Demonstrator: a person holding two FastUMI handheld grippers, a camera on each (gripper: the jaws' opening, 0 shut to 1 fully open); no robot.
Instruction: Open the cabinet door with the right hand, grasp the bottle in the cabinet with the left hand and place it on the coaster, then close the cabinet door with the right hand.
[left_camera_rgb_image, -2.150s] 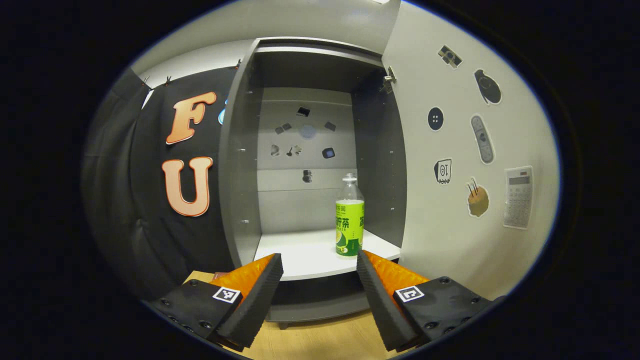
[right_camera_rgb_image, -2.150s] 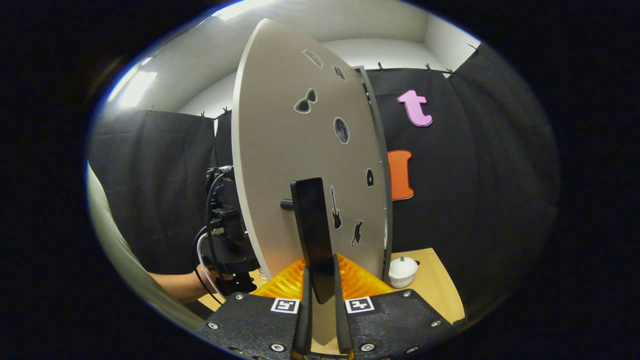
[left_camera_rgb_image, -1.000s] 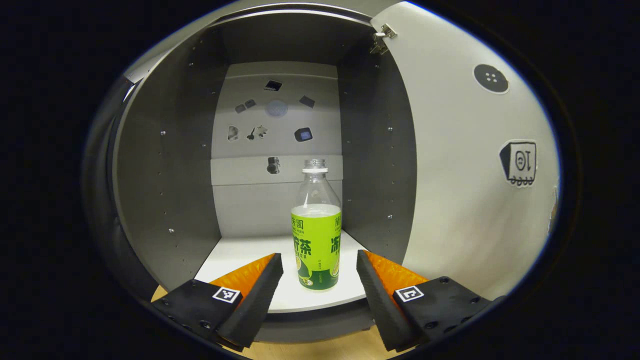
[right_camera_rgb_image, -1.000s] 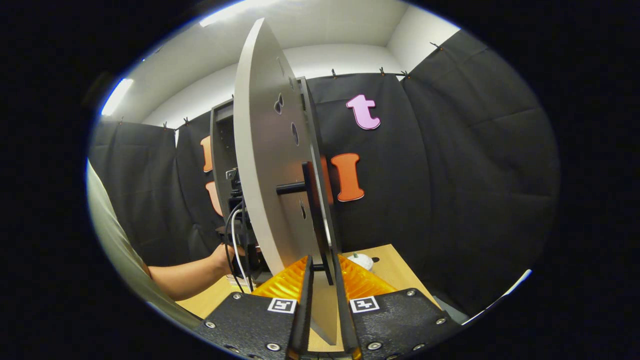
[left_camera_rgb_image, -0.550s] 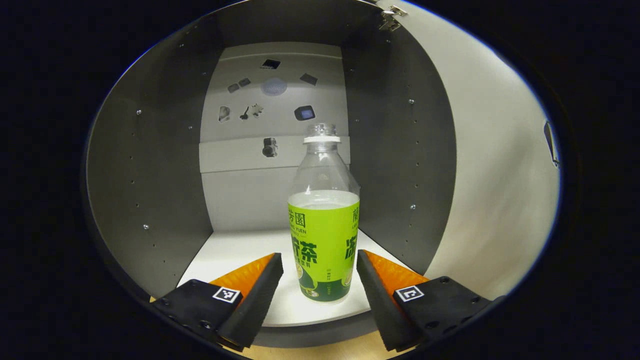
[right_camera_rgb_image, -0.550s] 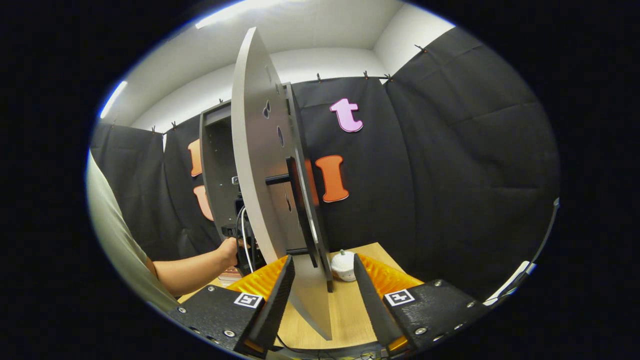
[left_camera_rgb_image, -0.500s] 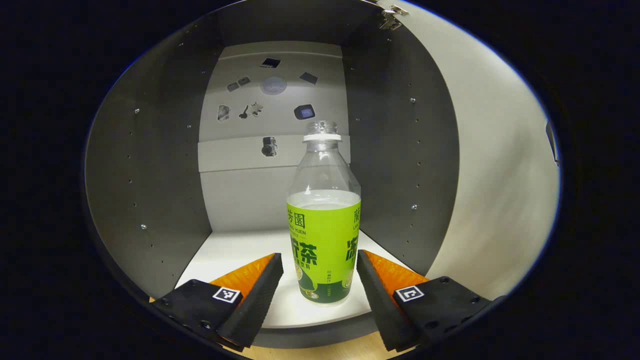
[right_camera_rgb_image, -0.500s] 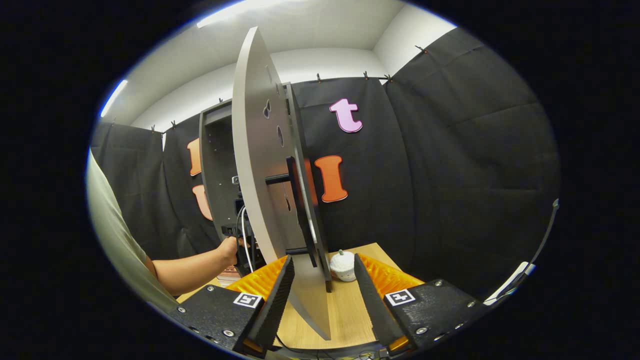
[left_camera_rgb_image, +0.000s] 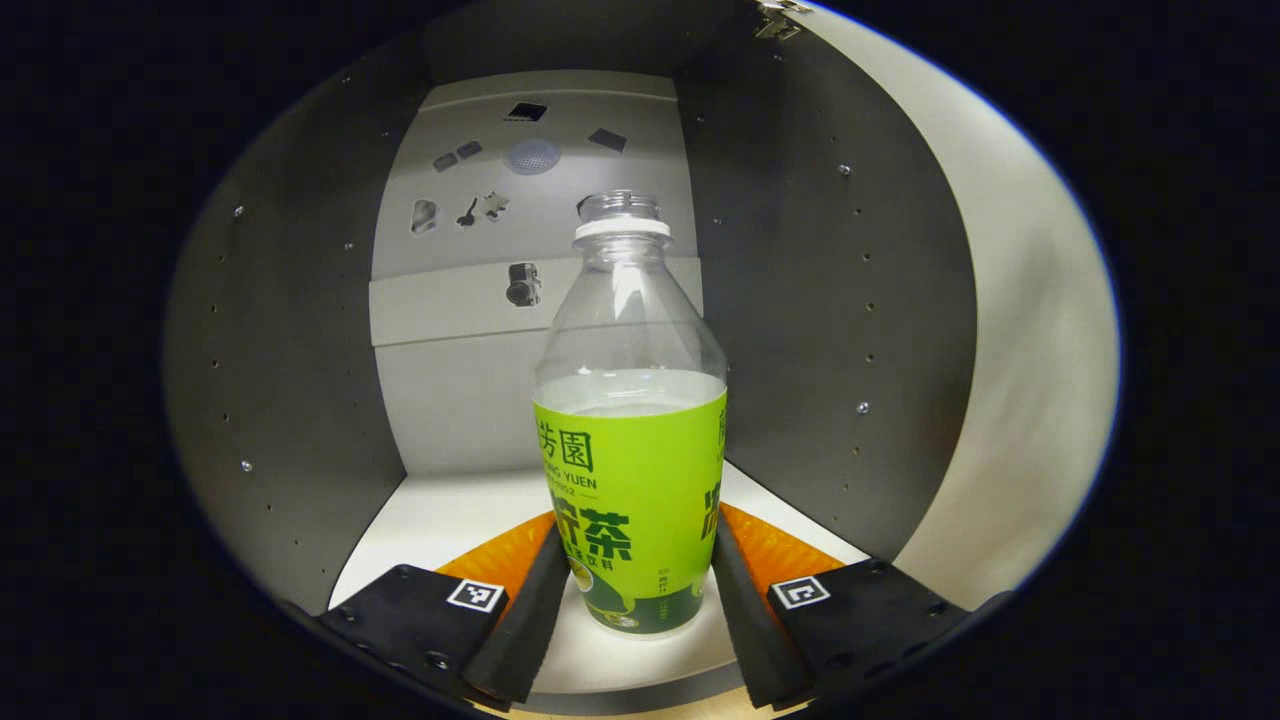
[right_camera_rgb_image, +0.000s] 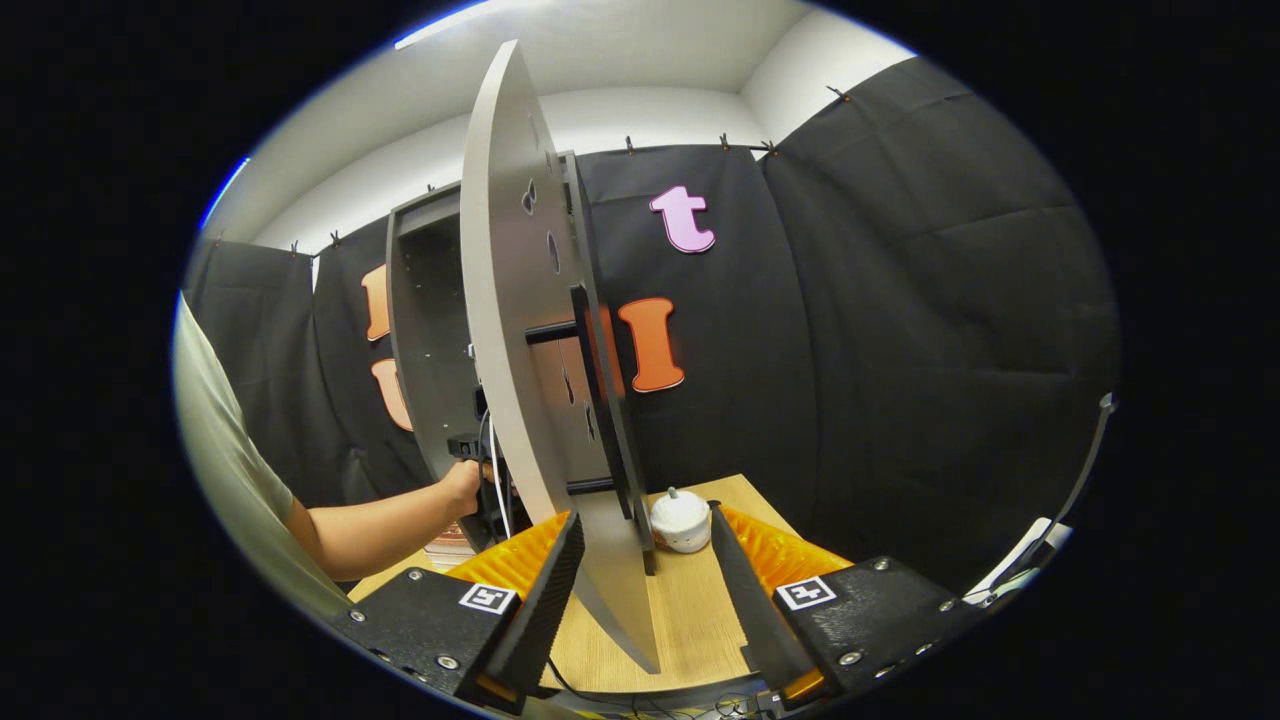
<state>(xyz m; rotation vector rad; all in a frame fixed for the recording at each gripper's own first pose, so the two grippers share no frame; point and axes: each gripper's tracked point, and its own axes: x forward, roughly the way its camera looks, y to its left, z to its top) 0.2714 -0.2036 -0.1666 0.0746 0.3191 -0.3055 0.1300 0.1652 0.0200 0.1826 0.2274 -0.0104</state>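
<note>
A clear bottle (left_camera_rgb_image: 630, 480) with a green label and no cap stands on the white shelf (left_camera_rgb_image: 450, 515) inside the grey cabinet. My left gripper (left_camera_rgb_image: 635, 600) is at its base, with one finger against each side of the label. In the right gripper view the cabinet door (right_camera_rgb_image: 510, 330) stands wide open, edge-on. Its black bar handle (right_camera_rgb_image: 592, 400) faces right. My right gripper (right_camera_rgb_image: 640, 570) is open, and the door's lower edge passes between its fingers without touching them. A person's arm (right_camera_rgb_image: 380, 520) reaches into the cabinet. A reddish flat thing (right_camera_rgb_image: 448, 548), perhaps the coaster, lies under the hand.
A small white lidded pot (right_camera_rgb_image: 680, 520) sits on the wooden table (right_camera_rgb_image: 690, 610) just past the door's edge. The cabinet's grey side walls (left_camera_rgb_image: 290, 380) stand close on both sides of the bottle. Black cloth walls (right_camera_rgb_image: 900, 350) surround the table.
My left gripper went deeper into the cabinet and its fingers closed in onto the bottle. My right gripper let go of the handle, opened and stays by the door's edge.
</note>
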